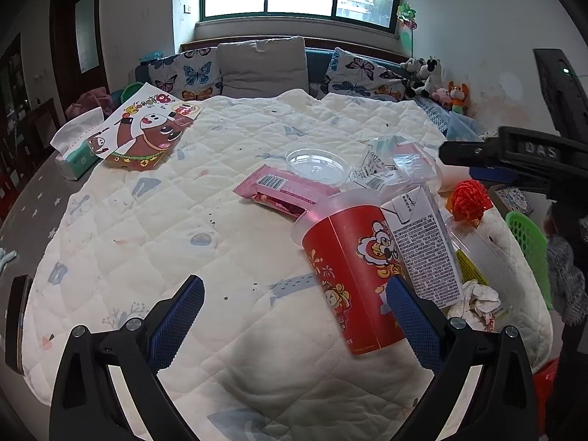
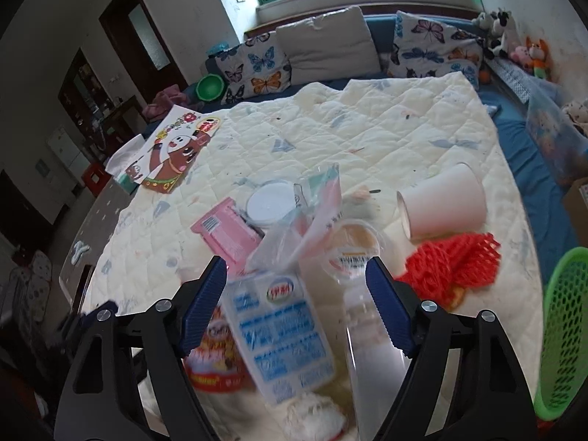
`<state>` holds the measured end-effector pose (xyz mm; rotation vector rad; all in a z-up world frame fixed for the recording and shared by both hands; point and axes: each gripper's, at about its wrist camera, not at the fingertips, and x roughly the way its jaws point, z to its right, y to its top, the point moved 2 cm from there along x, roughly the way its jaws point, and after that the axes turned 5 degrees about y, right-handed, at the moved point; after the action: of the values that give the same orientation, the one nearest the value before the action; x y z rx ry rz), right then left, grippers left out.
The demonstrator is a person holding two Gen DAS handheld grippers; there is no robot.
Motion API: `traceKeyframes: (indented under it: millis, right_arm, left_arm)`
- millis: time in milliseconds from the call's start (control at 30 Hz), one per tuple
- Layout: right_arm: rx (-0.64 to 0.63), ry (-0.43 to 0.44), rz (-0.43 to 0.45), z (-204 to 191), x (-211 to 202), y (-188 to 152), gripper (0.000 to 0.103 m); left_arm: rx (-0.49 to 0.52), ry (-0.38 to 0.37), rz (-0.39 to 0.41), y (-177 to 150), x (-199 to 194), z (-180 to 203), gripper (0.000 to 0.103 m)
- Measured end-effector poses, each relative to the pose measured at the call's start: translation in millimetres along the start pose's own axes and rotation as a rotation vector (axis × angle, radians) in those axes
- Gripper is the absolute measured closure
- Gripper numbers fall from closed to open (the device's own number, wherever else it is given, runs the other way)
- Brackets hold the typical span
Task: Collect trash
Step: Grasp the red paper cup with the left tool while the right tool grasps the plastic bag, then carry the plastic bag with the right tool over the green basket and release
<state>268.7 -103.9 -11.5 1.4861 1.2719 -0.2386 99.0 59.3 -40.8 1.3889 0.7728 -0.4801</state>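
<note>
Left hand-held gripper (image 1: pixel 294 305) spread wide above the quilt (image 1: pixel 183 220) covering the worktop, nothing between its blue pads; right pad just beside a red cup (image 1: pixel 349 268) lying tilted near the quilt's right edge. White carton (image 1: pixel 422 242) leaning against the red cup, crumpled tissue (image 1: pixel 477 297) just beyond it at the right edge. Pink wrapper (image 1: pixel 286 191) flat near the middle of the quilt, clear lid (image 1: pixel 316 161) touching its far side, clear plastic bag (image 1: pixel 393 161) beside the lid. Red mesh netting (image 1: pixel 470 198) close to the right edge, green basket (image 1: pixel 529 242) off that edge. Tissue pack (image 1: pixel 77 147) and printed cartoon sheet (image 1: pixel 147 128) at the far left corner. Right hand-held gripper (image 2: pixel 297 308) likewise spread, poised over the trash cluster with the carton (image 2: pixel 279 330) and a clear plastic cup (image 2: pixel 367 330) lying between its fingers, neither visibly pinched. White paper cup (image 2: pixel 444 202) on its side just behind the netting (image 2: pixel 452 261); basket (image 2: pixel 562 330) at the right edge.
</note>
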Motion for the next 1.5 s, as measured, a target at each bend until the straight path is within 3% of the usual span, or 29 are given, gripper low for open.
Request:
traceKeyframes:
  millis: [167,333,433,633,800,933,1500]
  right_arm:
    - [0.070,0.011,-0.061,9.3,33.2,15.6,0.029]
    - [0.146,0.059,-0.120,19.8,57.5,21.8,0.043]
    - [0.163,0.084,-0.132,23.5,62.2,21.3,0.056]
    - [0.170,0.111,-0.110,29.1,54.9,20.3,0.064]
    - [0.174,0.123,-0.068,32.9,45.4,22.3,0.072]
    - [0.173,0.137,-0.030,34.2,32.0,22.8,0.073]
    - [0.179,0.143,0.134,48.0,-55.6,3.4,0.073]
  left_arm:
    - [0.004,-0.012,-0.011,3.8,7.8,3.2,0.007]
    - [-0.010,-0.054,-0.050,6.5,19.9,6.1,0.007]
    - [-0.016,-0.075,-0.069,8.7,27.1,10.2,0.007]
    - [-0.023,-0.128,-0.107,15.9,42.8,21.6,0.008]
    - [-0.061,-0.200,-0.172,18.2,63.4,26.7,0.023]
    - [-0.108,-0.282,-0.212,19.0,71.7,26.1,0.032]
    - [-0.106,-0.348,-0.227,18.5,75.5,23.1,0.032]
